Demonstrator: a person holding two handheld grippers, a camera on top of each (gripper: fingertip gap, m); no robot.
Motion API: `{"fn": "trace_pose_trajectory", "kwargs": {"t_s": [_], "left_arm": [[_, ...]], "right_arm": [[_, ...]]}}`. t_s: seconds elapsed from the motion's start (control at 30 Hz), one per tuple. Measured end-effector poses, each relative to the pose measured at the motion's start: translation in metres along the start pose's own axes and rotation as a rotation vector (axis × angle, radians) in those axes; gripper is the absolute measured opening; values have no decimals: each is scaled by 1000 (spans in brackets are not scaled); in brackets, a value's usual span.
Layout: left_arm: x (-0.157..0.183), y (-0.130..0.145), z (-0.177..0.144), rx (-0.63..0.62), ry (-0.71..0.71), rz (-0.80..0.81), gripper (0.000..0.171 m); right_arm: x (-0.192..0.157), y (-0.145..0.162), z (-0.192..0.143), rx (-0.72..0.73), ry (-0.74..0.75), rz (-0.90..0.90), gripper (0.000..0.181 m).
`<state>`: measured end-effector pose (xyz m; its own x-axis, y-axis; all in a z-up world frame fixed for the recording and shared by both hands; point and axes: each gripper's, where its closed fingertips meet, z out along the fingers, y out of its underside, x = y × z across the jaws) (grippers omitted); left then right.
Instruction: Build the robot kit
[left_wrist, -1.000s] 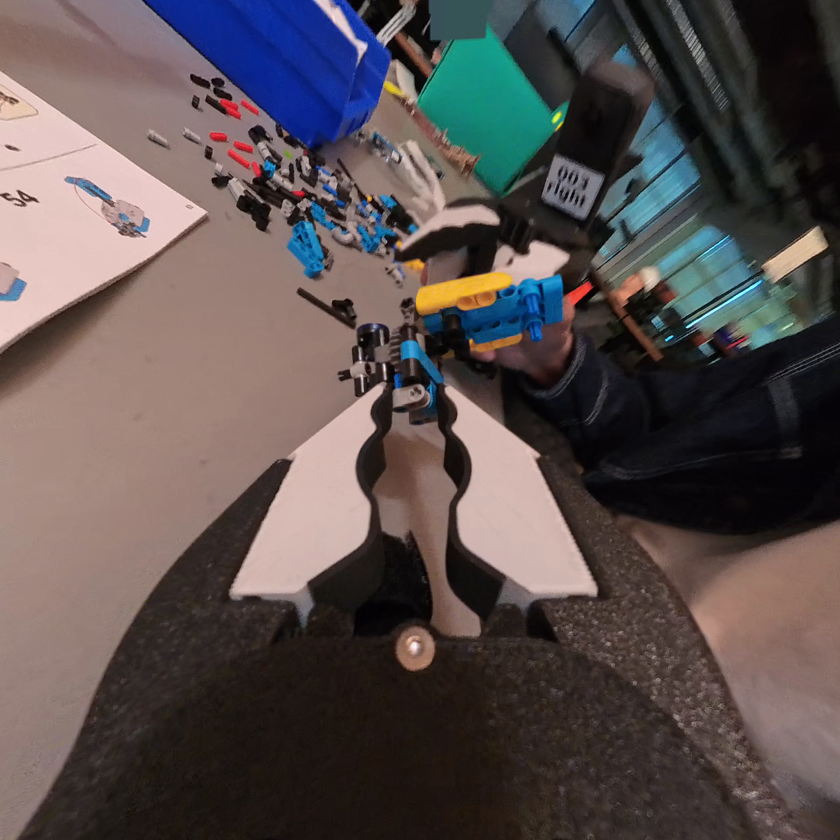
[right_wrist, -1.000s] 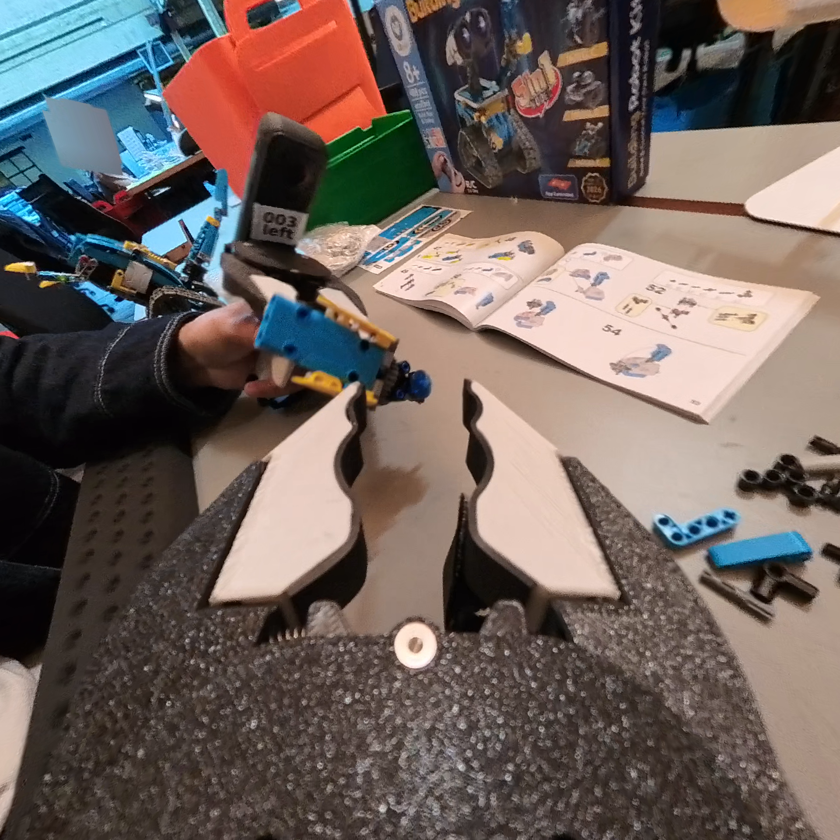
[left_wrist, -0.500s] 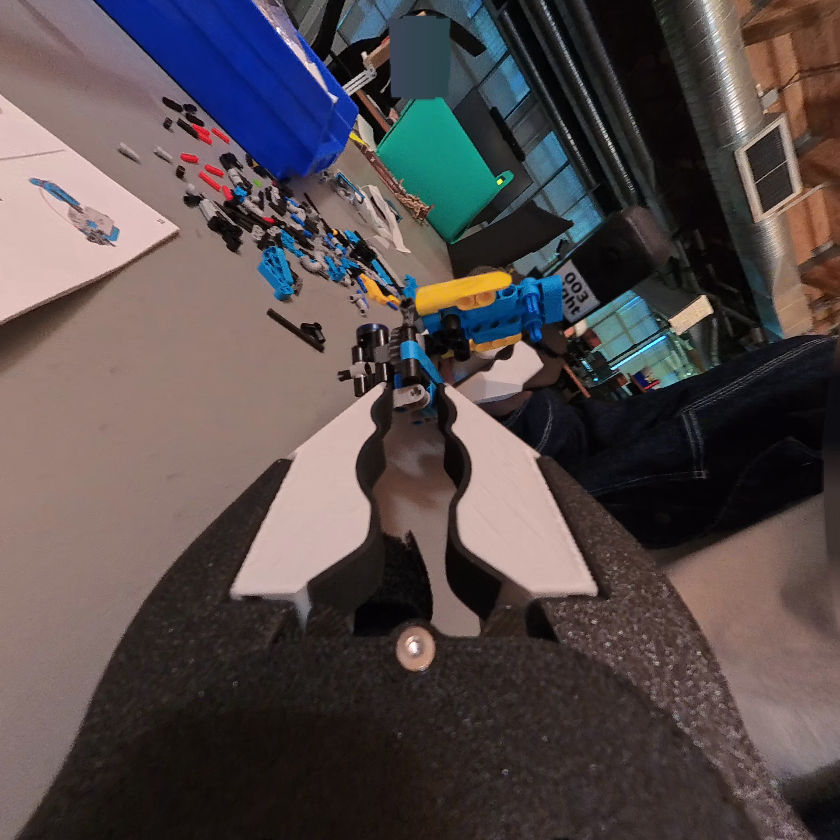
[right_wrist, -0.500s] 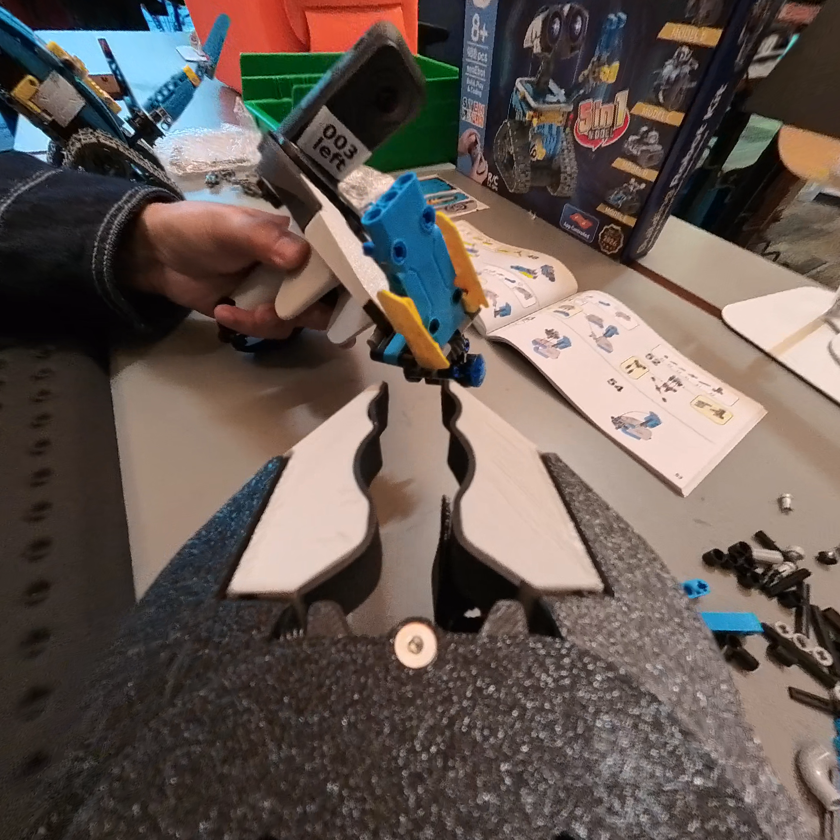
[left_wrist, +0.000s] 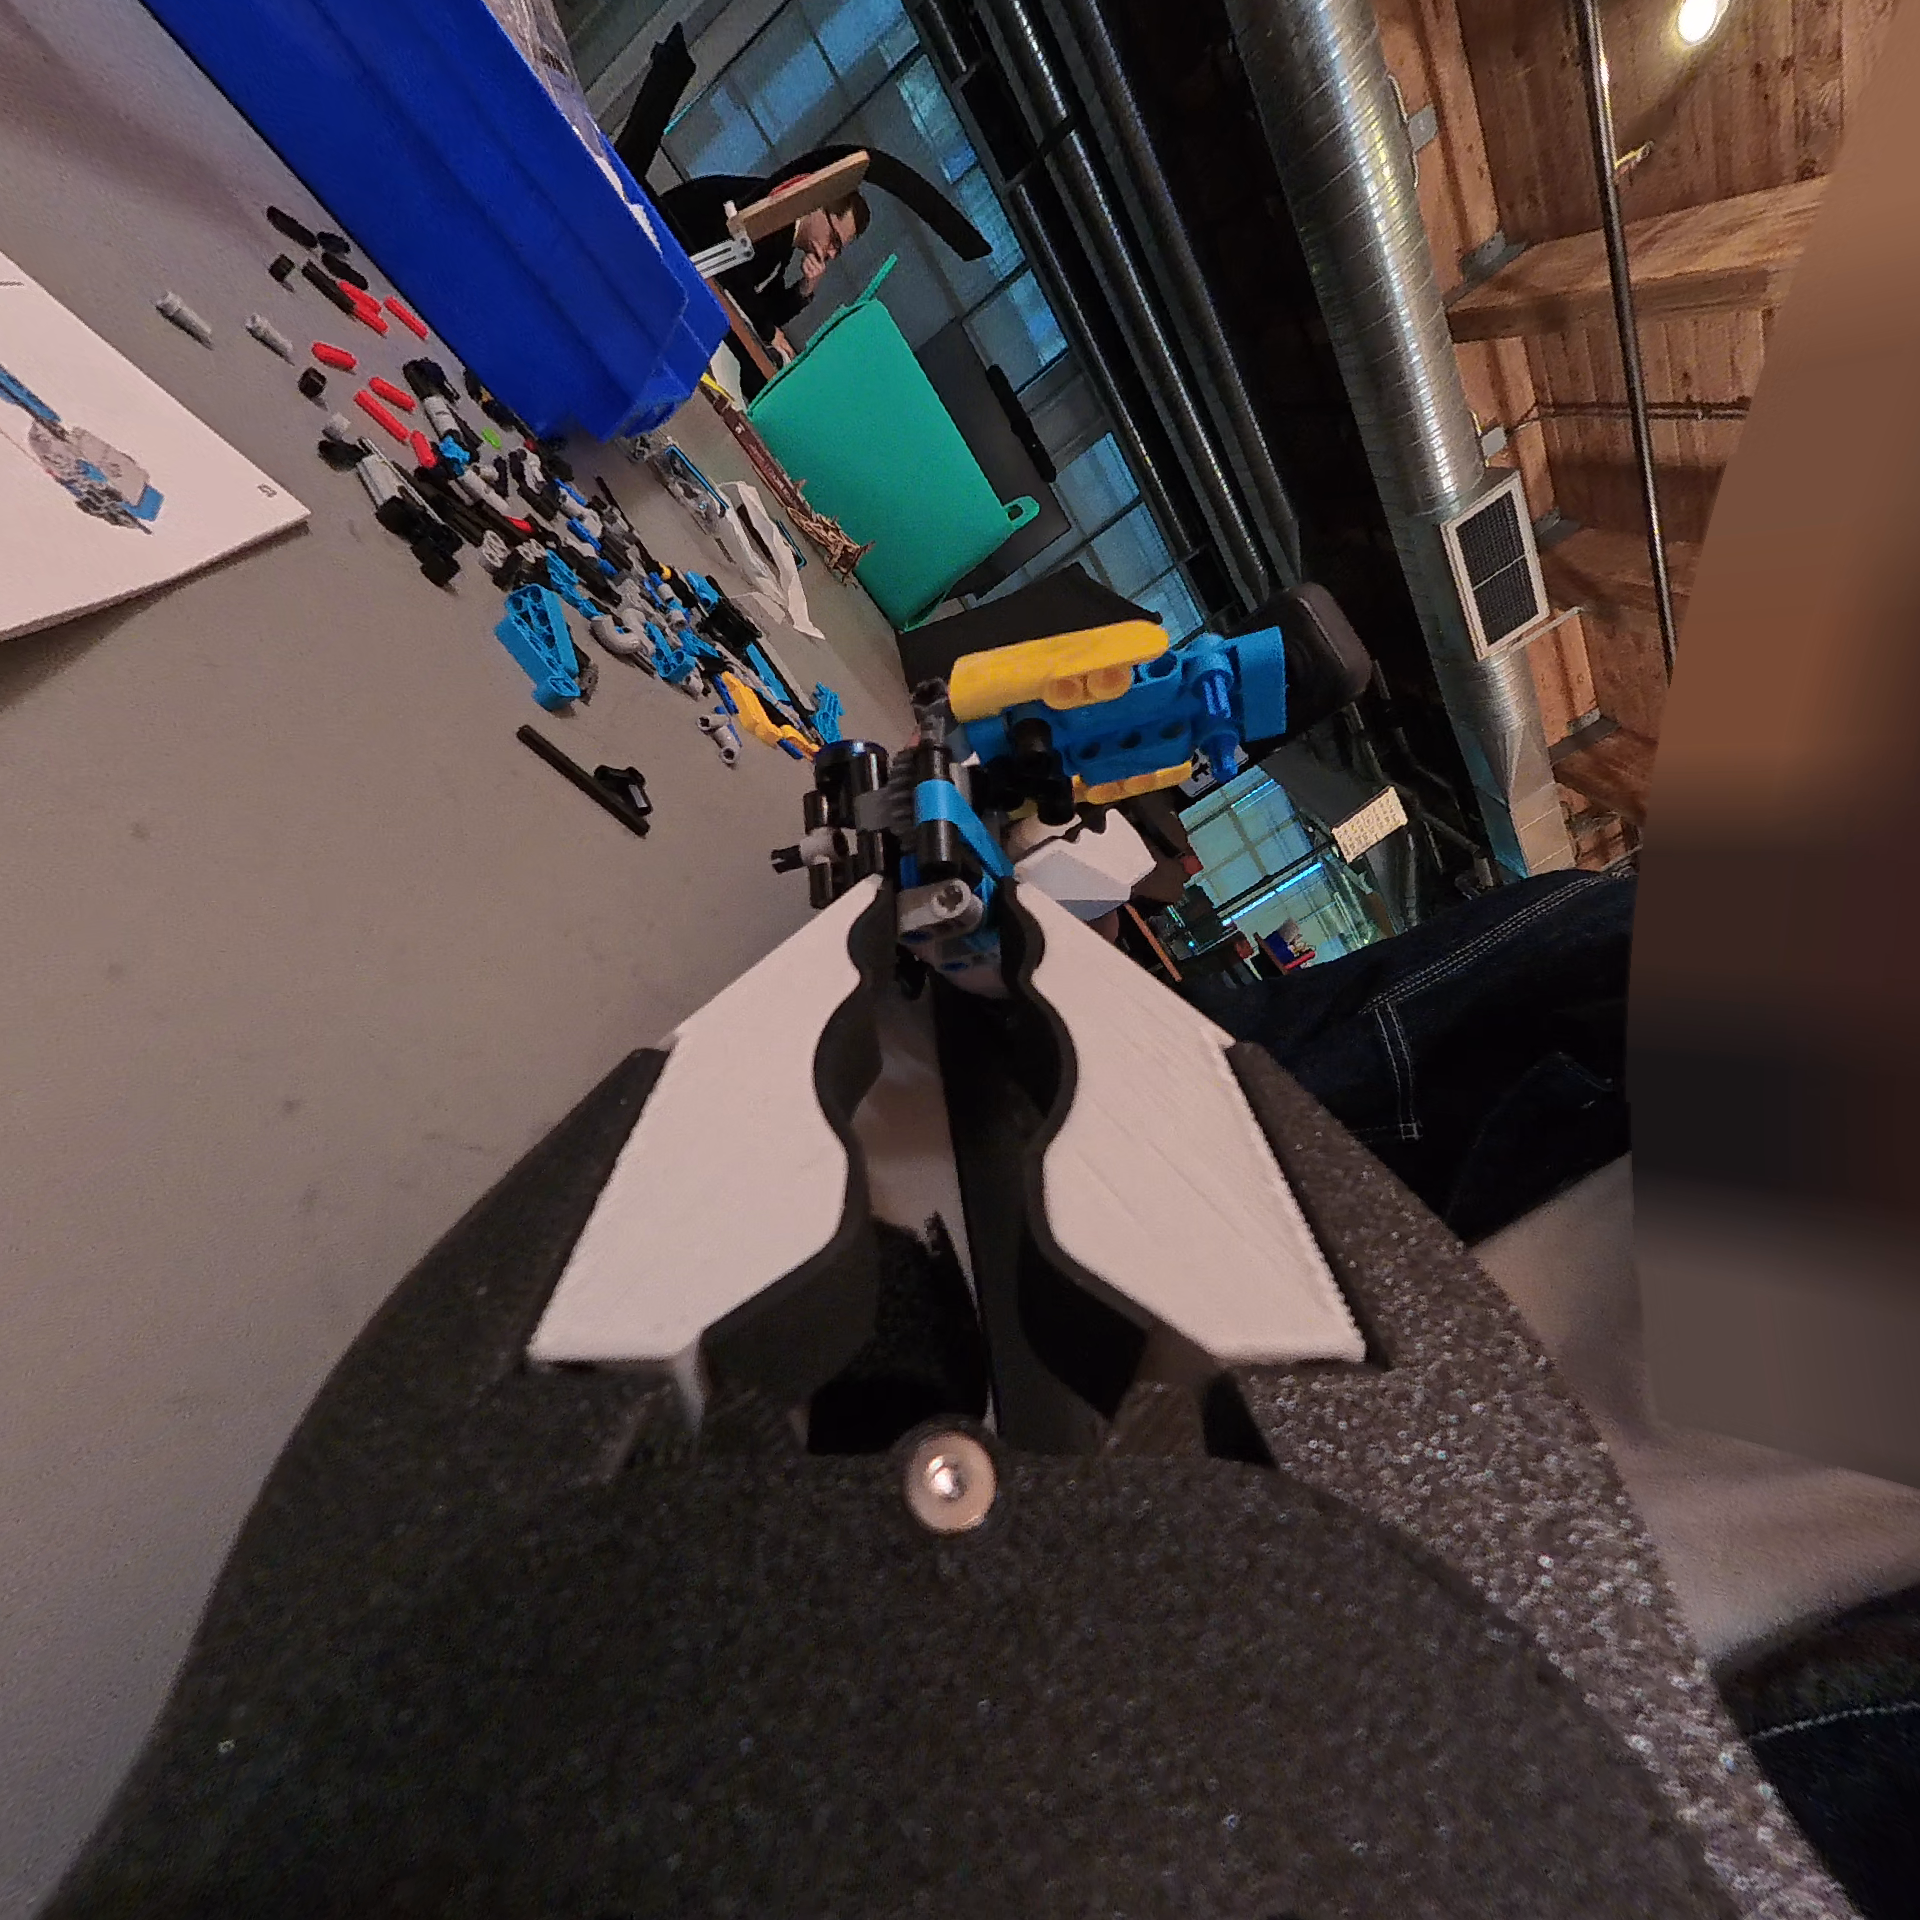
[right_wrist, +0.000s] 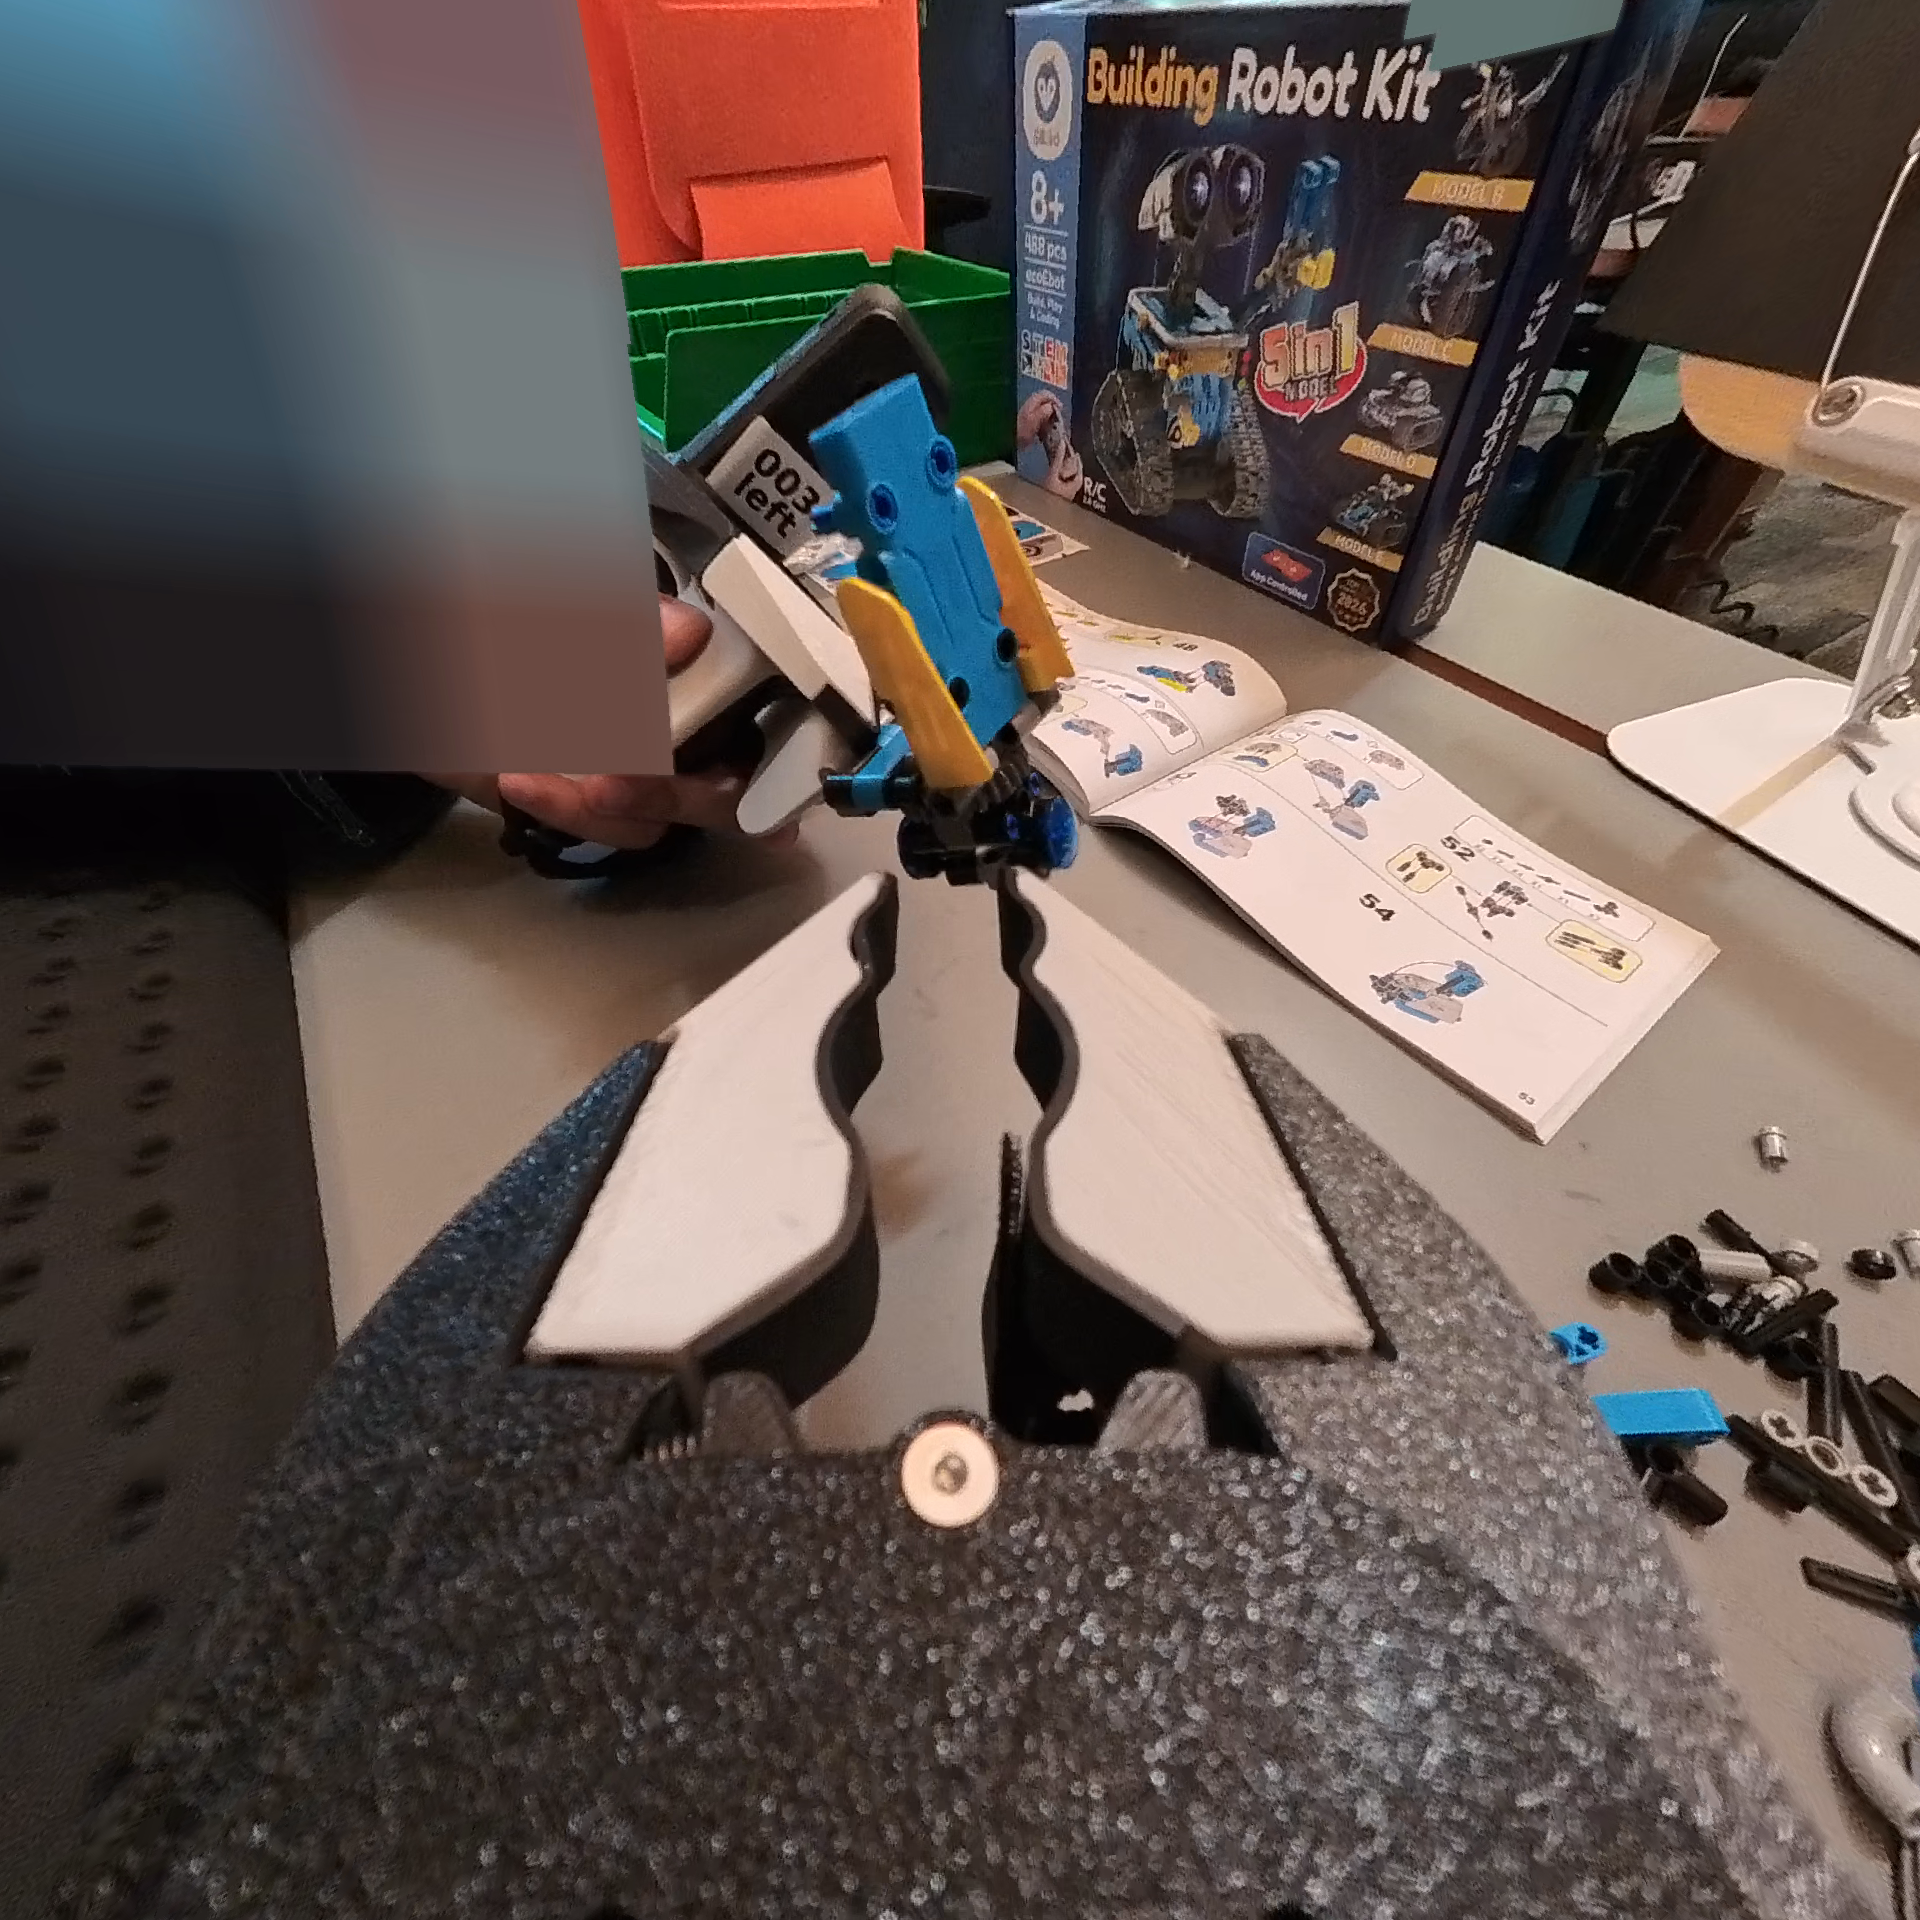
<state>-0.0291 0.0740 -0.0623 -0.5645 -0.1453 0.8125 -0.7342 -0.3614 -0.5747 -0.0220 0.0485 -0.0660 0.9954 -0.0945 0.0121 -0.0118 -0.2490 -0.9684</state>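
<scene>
Blue-and-yellow brick assembly (right_wrist: 940, 623), long axis upright, is clamped low in my left gripper (left_wrist: 943, 906); my right gripper (right_wrist: 945, 883), narrowly parted and empty, sits just beneath it.

toy model (right_wrist: 940, 634): blue body, yellow side strips, black and blue base | left gripper (left_wrist: 940, 914): white fingers, black speckled foam | right gripper (right_wrist: 945, 894): the same | table (left_wrist: 260, 883): plain grey | bin (left_wrist: 468, 208): blue | crate (right_wrist: 769, 332): green | booklet (right_wrist: 1351, 883): white pages, small coloured drawings | loose parts (left_wrist: 540, 540): black, blue, red
</scene>
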Motion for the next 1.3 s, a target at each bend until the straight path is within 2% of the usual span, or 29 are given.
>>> {"fn": "trace_pose_trajectory", "kwargs": {"t_s": [0.17,0.3,0.53,0.6,0.7,0.8,0.93,1.07,1.2,1.3], "left_arm": [[4,-1,-1,13,52,-50,18],[19,-6,-2,41,181,-136,18],[20,-3,1,23,167,-108,18],[12,1,2,-6,76,-31,18],[-8,9,2,-90,-165,209,19],[-24,9,-4,-167,-397,469,19],[-43,16,-10,-311,-627,758,19],[-57,34,-6,-435,-703,908,19],[-65,48,-2,-516,-716,984,19],[-67,52,0,-540,-710,1026,19]], "right_arm": [[-1,-3,-1,13,-8,7,18],[-2,-8,-4,44,-19,14,17],[-1,-10,-6,57,-21,32,16],[6,-12,-9,71,6,37,15],[29,-7,-17,72,62,127,18],[34,0,-16,64,-12,322,26],[30,7,-5,39,-69,442,33],[28,34,15,-116,-75,495,32],[19,44,20,-161,-139,579,21],[15,53,21,-202,-172,639,22]]}}
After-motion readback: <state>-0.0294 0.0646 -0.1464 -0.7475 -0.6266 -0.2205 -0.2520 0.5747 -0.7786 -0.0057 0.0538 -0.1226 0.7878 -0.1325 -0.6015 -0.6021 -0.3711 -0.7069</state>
